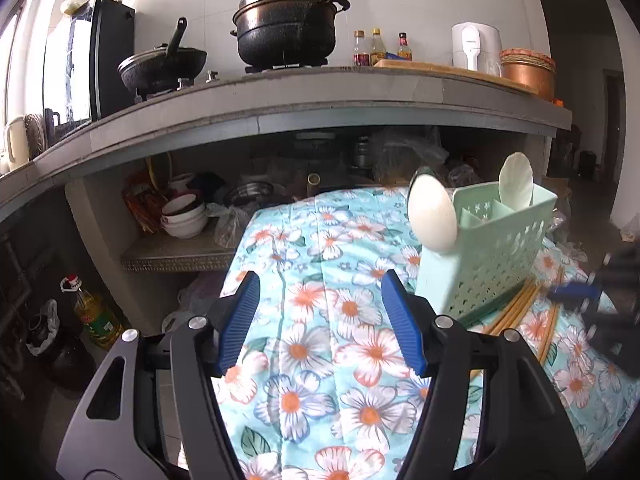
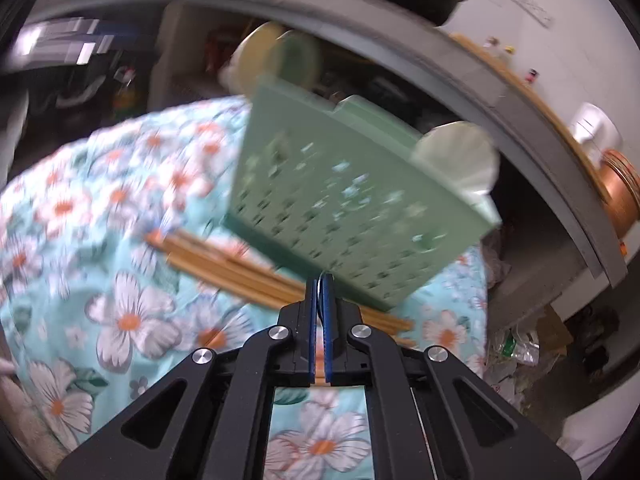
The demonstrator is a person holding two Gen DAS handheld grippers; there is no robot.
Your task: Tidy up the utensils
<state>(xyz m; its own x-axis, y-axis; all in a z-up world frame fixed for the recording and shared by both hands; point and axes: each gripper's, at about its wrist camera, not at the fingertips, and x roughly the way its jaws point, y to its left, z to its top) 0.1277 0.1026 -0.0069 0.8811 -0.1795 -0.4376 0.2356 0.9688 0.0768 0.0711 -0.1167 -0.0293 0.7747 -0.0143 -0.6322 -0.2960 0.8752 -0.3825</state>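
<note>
Standing mint-green perforated utensil caddy (image 1: 492,256), white spoons (image 1: 434,216) inside

Ahead of the left tool (image 1: 320,324) lies bare floral cloth (image 1: 320,264) — to its right, the green caddy (image 1: 492,256) and chopsticks (image 1: 516,312) block passage.

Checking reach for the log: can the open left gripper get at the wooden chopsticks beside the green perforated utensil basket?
Probably not directly: the green basket stands between the left gripper and the chopsticks.
</note>
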